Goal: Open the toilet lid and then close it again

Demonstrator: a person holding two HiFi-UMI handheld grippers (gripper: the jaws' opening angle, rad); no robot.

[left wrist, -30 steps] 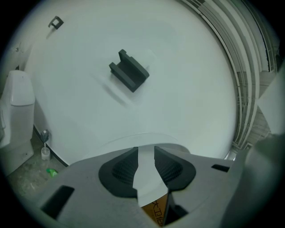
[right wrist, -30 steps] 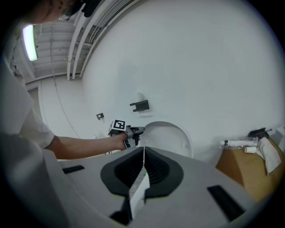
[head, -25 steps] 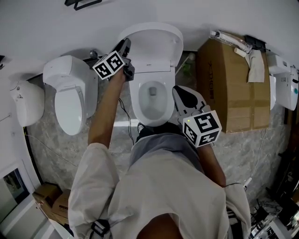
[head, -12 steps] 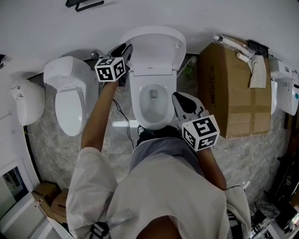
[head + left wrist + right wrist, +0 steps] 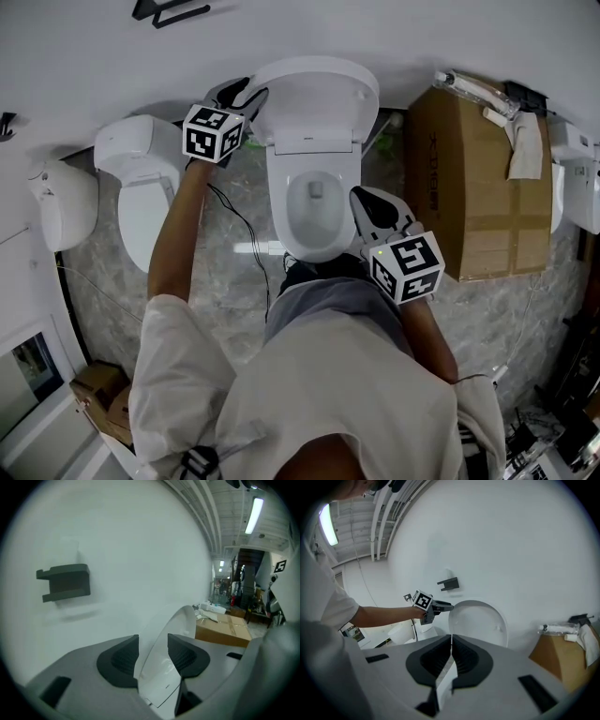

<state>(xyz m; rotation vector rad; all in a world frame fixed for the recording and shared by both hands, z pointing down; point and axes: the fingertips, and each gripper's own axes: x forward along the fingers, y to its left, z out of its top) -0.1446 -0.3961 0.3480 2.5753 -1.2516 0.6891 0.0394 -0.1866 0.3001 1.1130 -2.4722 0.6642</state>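
The left gripper (image 5: 246,94) sits at the left edge of the raised lid (image 5: 314,98). Its jaws have just been opening and now stand apart, with the lid's edge loosely between them, not clamped. The lid stands upright against the wall, behind the open bowl (image 5: 281,211). The right gripper (image 5: 373,202) hovers just beside the bowl's right rim, well apart from the lid, its jaws closed together on nothing.
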